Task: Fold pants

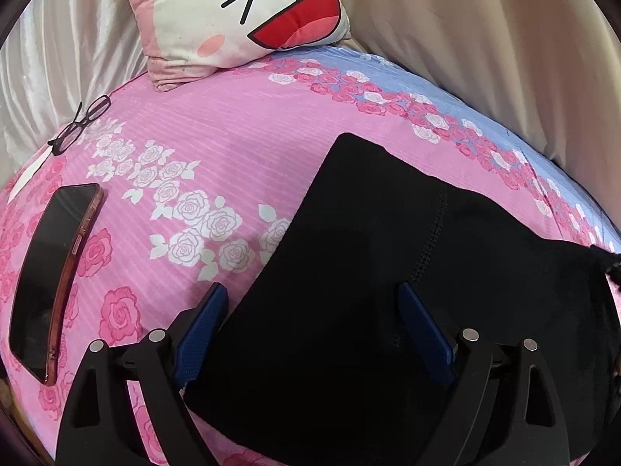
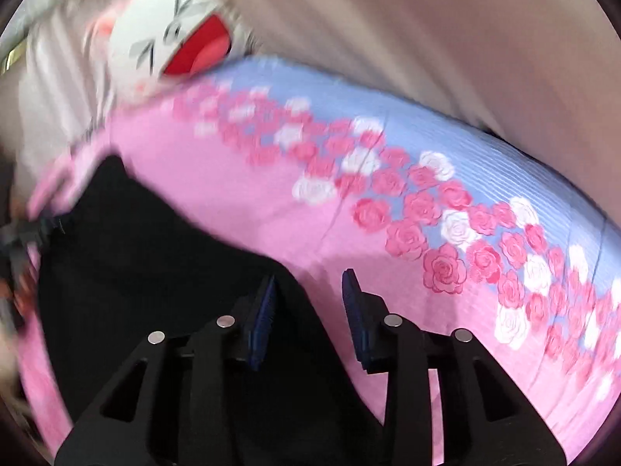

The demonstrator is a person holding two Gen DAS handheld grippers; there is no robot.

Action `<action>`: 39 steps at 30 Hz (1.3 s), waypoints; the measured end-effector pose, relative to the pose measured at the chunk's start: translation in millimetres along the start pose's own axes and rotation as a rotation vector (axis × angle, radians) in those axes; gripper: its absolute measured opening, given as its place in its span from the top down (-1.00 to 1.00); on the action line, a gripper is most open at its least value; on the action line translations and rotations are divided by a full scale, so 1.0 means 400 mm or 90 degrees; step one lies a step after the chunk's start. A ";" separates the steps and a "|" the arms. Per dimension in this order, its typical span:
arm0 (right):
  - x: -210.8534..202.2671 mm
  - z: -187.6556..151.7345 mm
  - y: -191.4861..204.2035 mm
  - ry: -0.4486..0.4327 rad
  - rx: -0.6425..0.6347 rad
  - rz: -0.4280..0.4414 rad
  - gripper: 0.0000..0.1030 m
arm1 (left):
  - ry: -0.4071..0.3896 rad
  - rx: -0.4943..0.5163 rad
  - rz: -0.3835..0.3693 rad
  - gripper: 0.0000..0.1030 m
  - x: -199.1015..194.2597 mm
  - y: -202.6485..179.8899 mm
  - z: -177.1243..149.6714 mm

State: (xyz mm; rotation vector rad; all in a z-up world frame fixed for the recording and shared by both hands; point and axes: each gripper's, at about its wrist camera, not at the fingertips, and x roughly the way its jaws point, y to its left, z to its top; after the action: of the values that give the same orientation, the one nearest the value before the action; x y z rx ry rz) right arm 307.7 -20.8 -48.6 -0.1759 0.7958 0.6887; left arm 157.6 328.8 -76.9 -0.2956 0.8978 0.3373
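My left claw point(image 1: 310, 295) stood spread wide, its two blue-padded fingers point(image 1: 203, 322) well apart over the near left part of the black, soft-knit pants point(image 1: 407, 264), pinching nothing; the left finger lay at the cloth's left edge, where black met the sheet, and the right finger sat over the dark fabric itself. The pants lay folded into a broad dark slab on the pink cotton bedsheet printed with white and rose-coloured flowers point(image 1: 217, 155), with a stitched seam running down their middle and their far corner pointing toward the blue band of the sheet. Off to the left on the sheet a dark smartphone in a reddish-brown case point(image 1: 54, 279) lay flat, and beyond it a pair of black-framed glasses point(image 1: 79, 124) rested near the bed's edge. A white and pink cartoon-face cushion with a red open mouth point(image 1: 233, 11) leaned at the head of the bed against pale satin curtains point(image 1: 485, 39). My right claw point(image 2: 308, 287) was only partly open, its fingers point(image 2: 264, 310) narrowed but not touching; a corner of the pants point(image 2: 155, 272) lay under and between them, the left finger over black cloth and the right over pink sheet point(image 2: 252, 194), yet the pads did not press on it. That view was smeared with blur, the cushion point(image 2: 174, 42) a streak at upper left.
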 end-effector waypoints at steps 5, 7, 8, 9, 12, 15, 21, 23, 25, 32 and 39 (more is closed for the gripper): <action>-0.083 -0.036 0.090 -0.020 -0.020 0.096 -0.13 | -0.010 0.002 0.003 -0.73 0.000 -0.002 -0.004; -0.024 -0.050 0.106 0.023 -0.017 0.139 0.05 | -0.011 -0.006 0.006 -0.74 0.003 0.000 0.001; 0.023 -0.060 0.097 0.050 -0.015 0.114 0.14 | -0.011 -0.013 0.008 -0.74 0.004 0.003 0.005; 0.079 -0.067 0.059 0.068 0.018 0.091 0.39 | -0.014 -0.021 0.009 -0.74 0.006 0.008 0.009; 0.026 -0.056 -0.022 0.009 0.162 0.132 0.60 | -0.020 -0.052 0.017 -0.60 0.004 0.028 0.031; -0.042 -0.064 0.004 -0.006 0.153 0.194 0.53 | -0.053 -0.066 -0.008 -0.47 -0.045 0.028 0.081; -0.032 -0.127 -0.035 0.030 0.187 0.109 0.61 | 0.030 -0.049 0.080 -0.72 0.121 -0.004 0.153; -0.132 -0.164 -0.056 -0.011 0.204 0.094 0.49 | 0.013 -0.062 0.102 -0.67 0.102 0.006 0.164; -0.233 -0.244 -0.084 -0.026 0.194 0.088 0.29 | -0.007 -0.083 0.115 -0.58 0.062 0.023 0.165; -0.507 -0.558 -0.312 -0.045 0.325 -0.126 0.41 | -0.013 -0.016 0.081 -0.58 -0.031 -0.052 0.072; -0.791 -0.816 -0.507 -0.104 0.484 -0.257 0.52 | -0.061 0.021 0.003 -0.61 -0.158 -0.187 -0.048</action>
State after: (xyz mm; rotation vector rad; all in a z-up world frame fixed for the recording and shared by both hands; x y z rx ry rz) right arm 82.6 -464.1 -73.8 0.3988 0.7847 -0.0077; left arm 138.1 243.2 -29.5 -0.2454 0.8083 0.3375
